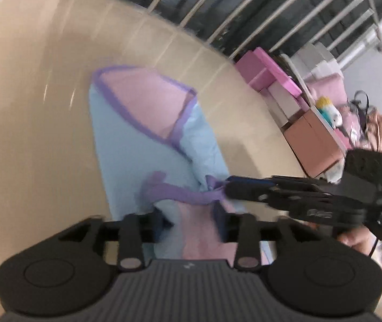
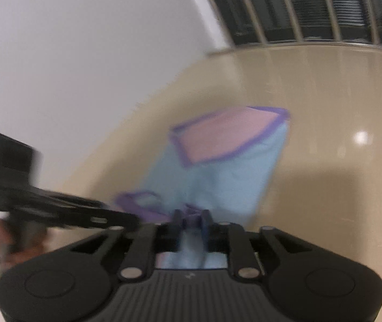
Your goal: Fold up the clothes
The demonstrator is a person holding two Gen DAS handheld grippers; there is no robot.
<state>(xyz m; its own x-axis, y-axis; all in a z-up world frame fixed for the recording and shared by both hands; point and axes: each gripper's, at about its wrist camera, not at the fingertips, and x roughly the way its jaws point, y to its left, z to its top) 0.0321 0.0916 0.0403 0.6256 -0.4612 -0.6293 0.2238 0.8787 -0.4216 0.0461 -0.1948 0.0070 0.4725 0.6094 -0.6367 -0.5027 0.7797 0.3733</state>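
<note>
Left gripper (image 1: 191, 221): jaws apart, cloth lying between them, pads not pressing. Light-blue garment with pink panels and purple trim (image 1: 148, 145) on the glossy beige floor (image 1: 29, 94). Right gripper (image 2: 191, 218) pinching a purple-trimmed fold. Frames blurred.

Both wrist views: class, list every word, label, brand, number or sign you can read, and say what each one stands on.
No text can be read in either view.
Raised marking on the side of the right hand-held gripper, at: too blurred to read.
Small pale mark on the left hand-held gripper body: a logo, no letters.
The garment bears no print.
</note>
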